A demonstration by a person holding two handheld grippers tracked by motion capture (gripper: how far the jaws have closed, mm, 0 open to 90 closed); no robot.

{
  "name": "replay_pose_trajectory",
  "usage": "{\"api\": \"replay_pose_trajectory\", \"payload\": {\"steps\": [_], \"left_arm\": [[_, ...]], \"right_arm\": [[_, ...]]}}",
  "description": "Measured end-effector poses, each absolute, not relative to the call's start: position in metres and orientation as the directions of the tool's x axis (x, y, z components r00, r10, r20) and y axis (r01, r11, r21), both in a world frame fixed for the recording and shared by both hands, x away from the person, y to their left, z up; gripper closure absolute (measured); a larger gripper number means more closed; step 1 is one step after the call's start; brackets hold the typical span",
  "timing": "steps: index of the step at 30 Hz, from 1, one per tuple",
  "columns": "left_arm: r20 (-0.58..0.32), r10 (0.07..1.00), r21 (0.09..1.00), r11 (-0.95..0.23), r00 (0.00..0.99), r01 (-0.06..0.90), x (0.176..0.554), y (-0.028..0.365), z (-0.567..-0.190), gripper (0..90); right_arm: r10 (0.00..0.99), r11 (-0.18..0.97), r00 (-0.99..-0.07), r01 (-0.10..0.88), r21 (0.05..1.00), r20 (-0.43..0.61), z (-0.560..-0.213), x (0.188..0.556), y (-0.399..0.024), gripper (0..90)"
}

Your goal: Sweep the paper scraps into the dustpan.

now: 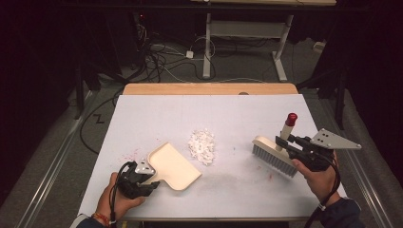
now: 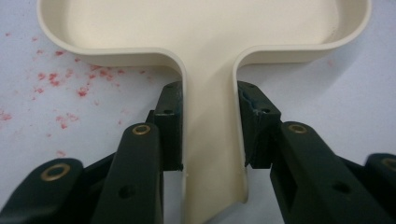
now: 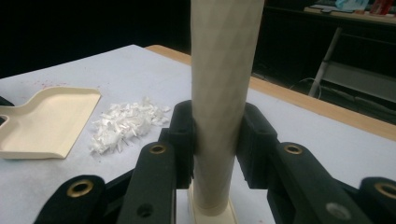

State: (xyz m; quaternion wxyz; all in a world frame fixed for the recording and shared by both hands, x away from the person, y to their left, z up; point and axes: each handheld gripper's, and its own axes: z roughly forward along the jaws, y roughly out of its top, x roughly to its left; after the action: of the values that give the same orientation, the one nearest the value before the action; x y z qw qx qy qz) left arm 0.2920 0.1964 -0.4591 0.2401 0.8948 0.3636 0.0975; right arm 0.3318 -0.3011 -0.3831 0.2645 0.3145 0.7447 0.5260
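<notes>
Dustpan [image 1: 172, 167], cream plastic, 1 in count, lying flat on the white table sheet [image 1: 228, 114] at the near left, mouth turned toward the paper scraps. No brand, label or writing readable on dustpan, brush or grippers.

Left gripper [image 1: 148, 182] low at the near left edge, held in the left hand [image 1: 116, 199], pointing along the sheet toward the pan; jaws clamped on the dustpan's handle [image 2: 210, 154], 1 pad [image 2: 170, 126] pressed against each side of it in the left gripper view.

Brush [image 1: 273, 156], 1 in count, standing bristles-down on the sheet at the right, cream stem [image 3: 223, 93] upright, red cap [image 1: 291, 118] on top. Right gripper [image 1: 284, 145] held in the right hand [image 1: 318, 176], reaching in level from the right, grey 3-cornered plate [image 1: 332, 140] on top; jaws pinching the brush stem, pads tight on both sides in the right gripper view.

Pile of white paper scraps [image 1: 202, 145], 1 heap, lying between pan and brush, just beside the pan's open edge and apart from the bristles. Scattered red specks [image 2: 56, 79] on the sheet left of the pan.
</notes>
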Motion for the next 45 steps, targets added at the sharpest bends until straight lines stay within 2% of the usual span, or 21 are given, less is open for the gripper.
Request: {"api": "replay_pose_trajectory", "payload": {"steps": [9, 13, 18, 25, 32, 37, 45], "left_arm": [[0.0, 0.7, 0.497, -0.62, 0.715, 0.607, 0.292, 0.196, -0.46, 63.0], [-0.003, 0.701, 0.495, -0.619, 0.713, 0.61, 0.292, 0.196, -0.461, 63.0], [-0.013, 0.706, 0.492, -0.612, 0.708, 0.619, 0.293, 0.196, -0.461, 62.9], [-0.035, 0.708, 0.485, -0.606, 0.706, 0.631, 0.294, 0.197, -0.461, 63.0], [-0.05, 0.72, 0.466, -0.596, 0.692, 0.654, 0.295, 0.197, -0.458, 63.0], [-0.047, 0.721, 0.462, -0.598, 0.691, 0.655, 0.295, 0.199, -0.455, 63.0], [-0.043, 0.719, 0.462, -0.601, 0.694, 0.652, 0.295, 0.2, -0.454, 63.0]], "right_arm": [[0.719, 0.284, -0.69, 0.185, 0.941, -0.081, -0.385, 0.352, -0.274, 71.1], [0.731, 0.264, -0.679, 0.193, 0.945, -0.066, -0.383, 0.362, -0.265, 71.1], [0.744, 0.232, -0.667, 0.205, 0.951, -0.038, -0.381, 0.392, -0.246, 71.1], [0.754, 0.284, -0.651, 0.197, 0.939, -0.091, -0.379, 0.434, -0.207, 71.1], [0.768, 0.263, -0.635, 0.196, 0.945, -0.083, -0.382, 0.459, -0.179, 71.1], [0.783, 0.27, -0.611, 0.167, 0.948, -0.115, -0.384, 0.469, -0.16, 71.1], [0.761, 0.287, -0.637, 0.165, 0.944, -0.12, -0.394, 0.475, -0.132, 71.1]]}}
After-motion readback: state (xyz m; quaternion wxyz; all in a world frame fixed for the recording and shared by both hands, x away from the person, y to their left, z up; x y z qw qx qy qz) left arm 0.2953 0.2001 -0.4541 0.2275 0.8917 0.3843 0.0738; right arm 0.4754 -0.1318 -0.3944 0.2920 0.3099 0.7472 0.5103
